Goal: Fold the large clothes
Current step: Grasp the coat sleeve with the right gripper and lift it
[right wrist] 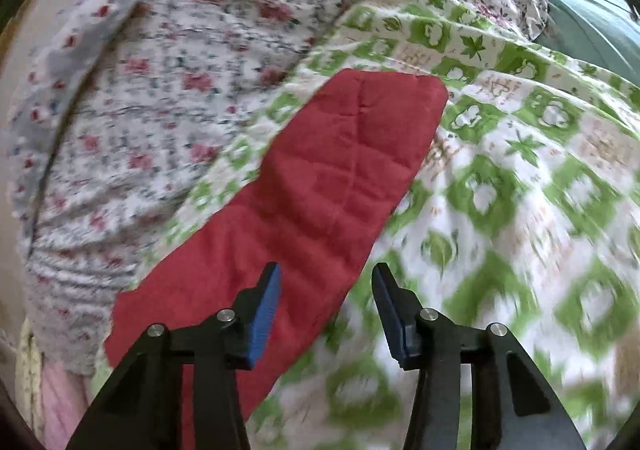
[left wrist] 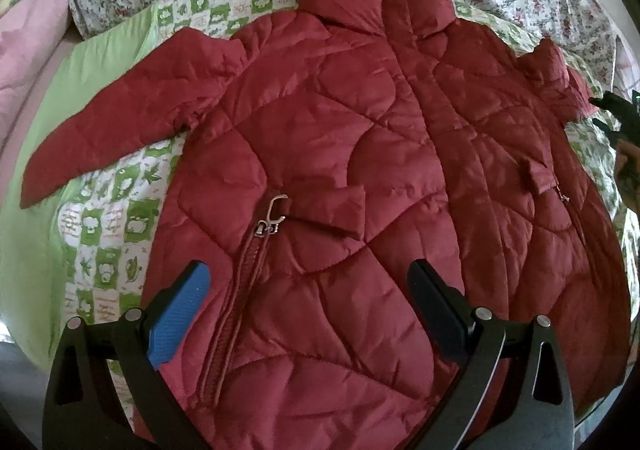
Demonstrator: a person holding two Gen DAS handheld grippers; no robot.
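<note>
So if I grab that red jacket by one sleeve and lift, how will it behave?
The jacket looks puffy and quilted, so probably light for its bulk. The sleeve lies limp on the green quilt, so the body would likely dangle. Its shiny fabric may slip between the fingers.

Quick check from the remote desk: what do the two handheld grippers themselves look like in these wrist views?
Both are matte black. The left gripper has angular black arms with silver pivot pins and a dotted blue pad on one finger. The right gripper matches: black linkages, silver pins, blue pads. No cables or markings visible.
</note>
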